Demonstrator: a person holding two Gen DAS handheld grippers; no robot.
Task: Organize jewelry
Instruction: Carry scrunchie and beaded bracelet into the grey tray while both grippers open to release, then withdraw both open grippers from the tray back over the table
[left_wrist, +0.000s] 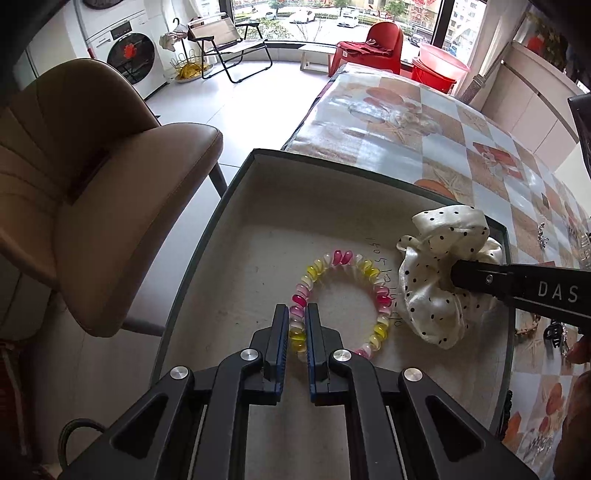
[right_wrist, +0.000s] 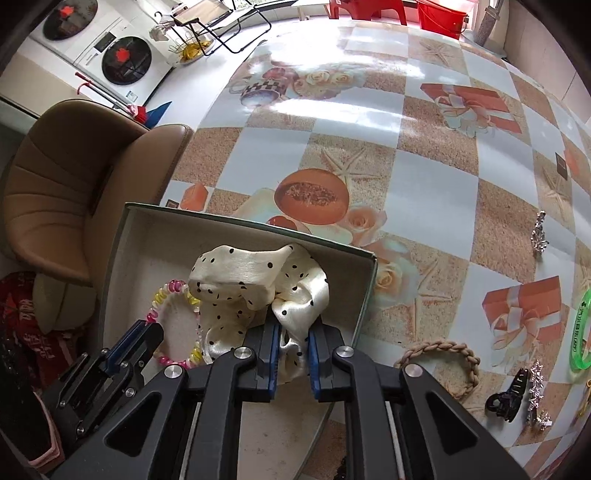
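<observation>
A shallow grey box (left_wrist: 255, 173) with dark green walls sits at the table's near left corner; it also shows in the right wrist view (right_wrist: 365, 295). Inside lies a pink, yellow and white spiral hair tie (left_wrist: 382, 299). My left gripper (left_wrist: 297, 314) is shut on its left side. My right gripper (right_wrist: 291, 332) is shut on a cream polka-dot scrunchie (right_wrist: 236, 280), held inside the box's right half, beside the hair tie (right_wrist: 173, 291). The scrunchie (left_wrist: 432, 295) and the right gripper's finger (left_wrist: 480, 277) show in the left wrist view.
On the patterned tablecloth (right_wrist: 424, 184) right of the box lie a braided beige hair tie (right_wrist: 469, 354), a black claw clip (right_wrist: 506, 398), silver clips (right_wrist: 535, 391) (right_wrist: 539, 232) and a green bangle (right_wrist: 580, 332). A brown chair (left_wrist: 92, 192) stands left of the table.
</observation>
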